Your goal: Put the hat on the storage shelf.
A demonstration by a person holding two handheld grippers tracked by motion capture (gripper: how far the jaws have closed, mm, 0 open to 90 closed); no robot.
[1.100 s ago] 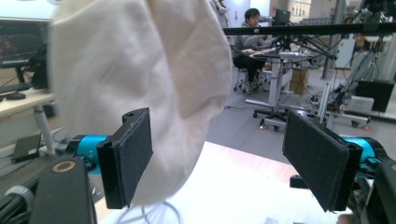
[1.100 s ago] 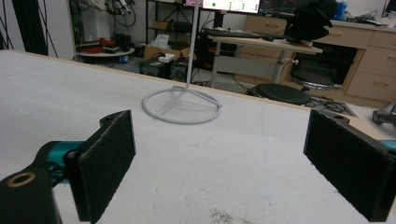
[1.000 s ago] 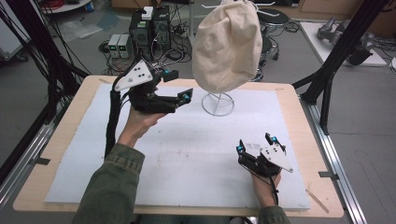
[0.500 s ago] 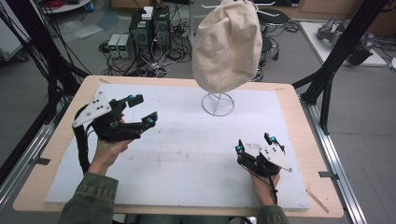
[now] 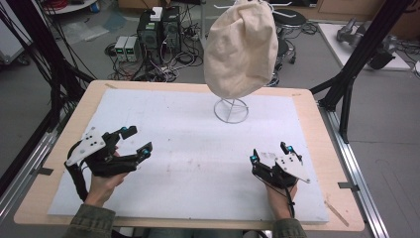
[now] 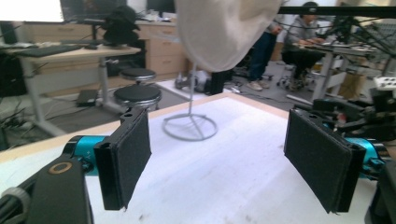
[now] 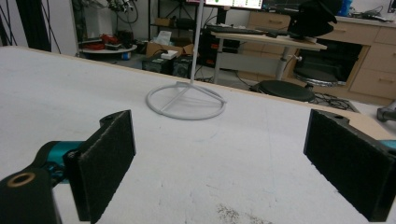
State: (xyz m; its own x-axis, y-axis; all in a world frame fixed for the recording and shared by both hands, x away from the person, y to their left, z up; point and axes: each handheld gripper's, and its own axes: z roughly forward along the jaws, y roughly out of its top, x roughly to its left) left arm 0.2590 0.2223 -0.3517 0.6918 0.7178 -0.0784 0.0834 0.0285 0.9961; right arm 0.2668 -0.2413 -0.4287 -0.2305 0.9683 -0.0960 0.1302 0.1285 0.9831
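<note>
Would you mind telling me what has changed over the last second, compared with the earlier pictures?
The left gripper has pulled back from beside the stand's ring base toward the person and out to the table's left side, open and empty. It took hold of nothing. The right gripper stayed near the front right, open, and the cream cloth bag stayed on the stand.

Only the wire stand (image 5: 231,110) interrupts the mat (image 5: 198,144).

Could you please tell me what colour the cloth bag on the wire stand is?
The bag is cream, clearest in the high view.
</note>
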